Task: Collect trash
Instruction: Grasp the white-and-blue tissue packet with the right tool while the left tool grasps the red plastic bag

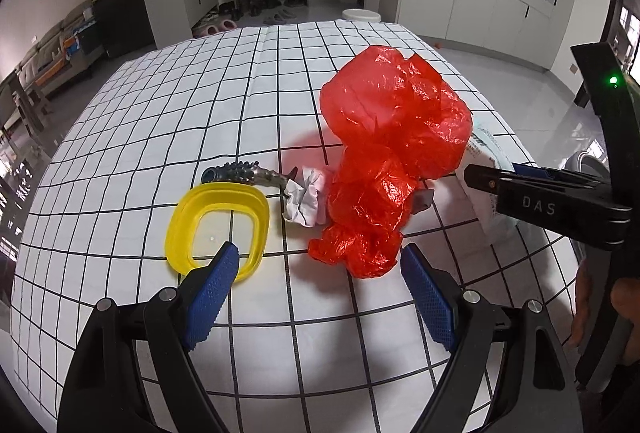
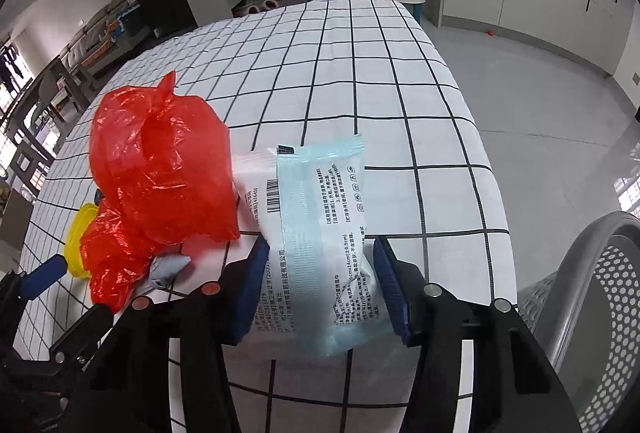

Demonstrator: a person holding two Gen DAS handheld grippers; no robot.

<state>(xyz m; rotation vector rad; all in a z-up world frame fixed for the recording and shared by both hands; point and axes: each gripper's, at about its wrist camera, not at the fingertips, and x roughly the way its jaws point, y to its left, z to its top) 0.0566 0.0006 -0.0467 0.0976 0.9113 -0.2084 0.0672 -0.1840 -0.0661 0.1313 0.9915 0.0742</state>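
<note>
Right wrist view: the wrapper [image 2: 320,233], just right of the red bag [image 2: 160,169], sits between the right gripper's [image 2: 318,281] spread jaws, not pinched yet. Probably light, limp and slippery, so its middle should be squeezed. The left gripper [image 1: 320,265] hangs wide open, holding nothing.

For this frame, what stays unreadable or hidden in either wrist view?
- Crumpled white paper: partly behind the red plastic bag, both views.
- Pale blue printed packet: whether the right gripper pinches it; jaws flank it.
- Grey perforated basket: cut off by the right-wrist edge.
</note>
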